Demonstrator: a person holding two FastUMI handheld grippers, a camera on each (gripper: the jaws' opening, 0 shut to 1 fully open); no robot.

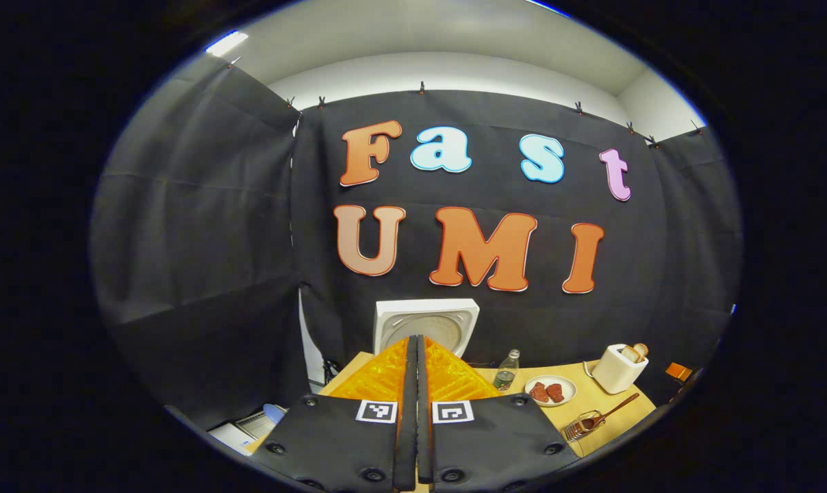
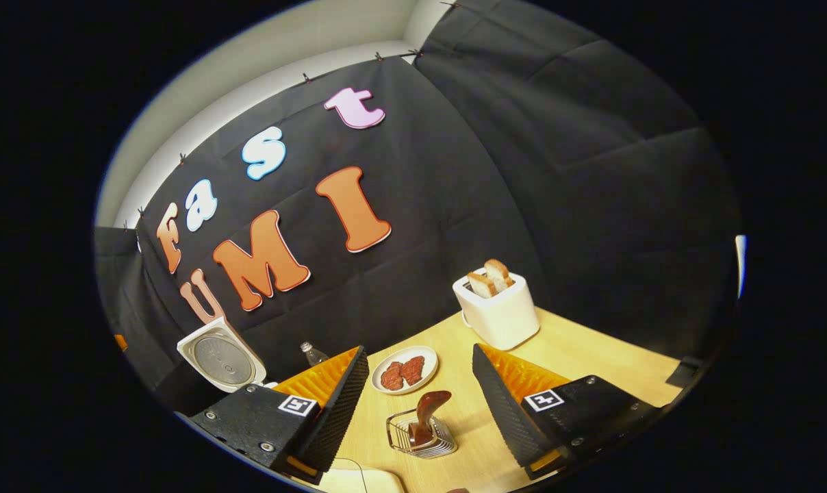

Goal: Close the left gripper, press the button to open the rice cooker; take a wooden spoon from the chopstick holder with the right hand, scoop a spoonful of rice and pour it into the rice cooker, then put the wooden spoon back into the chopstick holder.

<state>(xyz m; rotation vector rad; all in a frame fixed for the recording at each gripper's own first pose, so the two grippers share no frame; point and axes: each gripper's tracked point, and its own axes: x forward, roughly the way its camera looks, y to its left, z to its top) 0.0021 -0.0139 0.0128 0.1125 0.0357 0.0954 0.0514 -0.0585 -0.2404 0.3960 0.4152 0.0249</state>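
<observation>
Left gripper [image 1: 417, 342]: jaws pressed together, nothing between them, raised above the wooden surface [image 1: 591, 411]. Straight beyond the jaw tips, the rice cooker's open lid [image 1: 427, 322] standing upright, inner face turned this way; cooker body hidden behind the jaws. Right of the jaws, in order outward: a clear bottle [image 1: 506, 370], a plate [image 1: 550, 390] carrying reddish pieces, a white toaster [image 1: 617, 368] with bread poking out. Nearer and to the right of the jaws, the wire chopstick holder [image 1: 583, 426] with the wooden spoon [image 1: 615, 409] lying in it, handle slanting up and away to the right. Low on the left of the jaws, papers at the surface's edge, too small to make out.

Right gripper [image 2: 420, 373]: jaws wide apart, empty, hovering over the surface [image 2: 591, 356]. Between the jaws and nearer than their tips, the chopstick holder [image 2: 420, 433], the wooden spoon [image 2: 427, 411] standing in it, touched by neither jaw. Just past the tips, between them, the plate [image 2: 405, 370]. Beyond the right-hand jaw, the toaster [image 2: 499, 311] with two slices upright. Beyond the left-hand jaw, the bottle [image 2: 312, 353] partly hidden, and farther off the open lid [image 2: 220, 359], tilted here. Rice not identifiable in either view. At the bottom edge, near the holder, a pale rounded object, cut off.
</observation>
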